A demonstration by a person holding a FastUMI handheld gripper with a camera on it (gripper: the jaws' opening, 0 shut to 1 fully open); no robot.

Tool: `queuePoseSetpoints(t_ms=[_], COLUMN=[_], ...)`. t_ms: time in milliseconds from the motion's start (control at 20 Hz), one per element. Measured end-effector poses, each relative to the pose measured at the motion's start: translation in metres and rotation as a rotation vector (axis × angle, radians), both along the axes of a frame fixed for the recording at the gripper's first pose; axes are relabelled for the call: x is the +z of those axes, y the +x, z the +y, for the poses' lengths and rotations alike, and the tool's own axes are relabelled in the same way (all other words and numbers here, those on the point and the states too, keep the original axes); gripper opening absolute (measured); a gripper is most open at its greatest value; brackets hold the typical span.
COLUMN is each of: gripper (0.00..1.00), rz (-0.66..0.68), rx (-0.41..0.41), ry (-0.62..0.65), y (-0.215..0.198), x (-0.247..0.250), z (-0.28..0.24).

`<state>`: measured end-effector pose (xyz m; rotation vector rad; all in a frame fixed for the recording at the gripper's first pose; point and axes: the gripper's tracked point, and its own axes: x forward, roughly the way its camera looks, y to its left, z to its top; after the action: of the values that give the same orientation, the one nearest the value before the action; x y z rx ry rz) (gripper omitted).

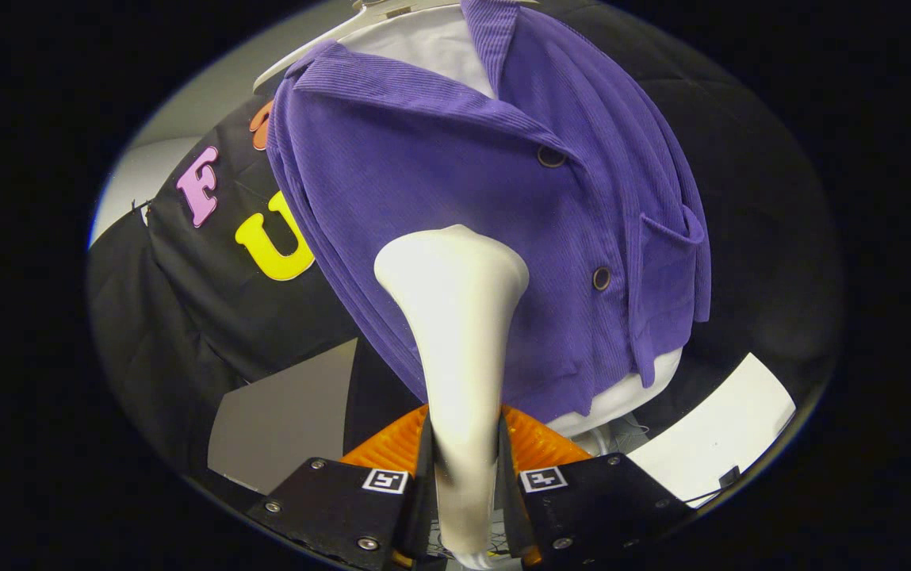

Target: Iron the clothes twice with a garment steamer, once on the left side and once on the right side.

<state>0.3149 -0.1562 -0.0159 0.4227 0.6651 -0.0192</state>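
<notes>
The gripper (463,452) pinches the white garment steamer (455,333) by its handle. The steamer's head rests against the purple corduroy jacket (439,166), left of its buttons.

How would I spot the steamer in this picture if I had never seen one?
Start at the purple corduroy jacket hanging on a hanger over a white garment. In front of its lower half rises the garment steamer, its handle clamped between the fingers of the hand-held gripper. It is the smooth cream piece, narrow below and flaring to a wide head.
</notes>
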Motion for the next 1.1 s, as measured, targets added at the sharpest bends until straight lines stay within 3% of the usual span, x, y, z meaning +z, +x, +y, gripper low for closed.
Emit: queuePoseSetpoints(t_ms=[550, 1100], gripper=[0.37, 0.37], rz=[0.143, 0.311], rx=[-0.034, -0.018], ry=[0.021, 0.038], y=[-0.037, -0.071], x=[-0.086, -0.171], z=[-0.018, -0.006])
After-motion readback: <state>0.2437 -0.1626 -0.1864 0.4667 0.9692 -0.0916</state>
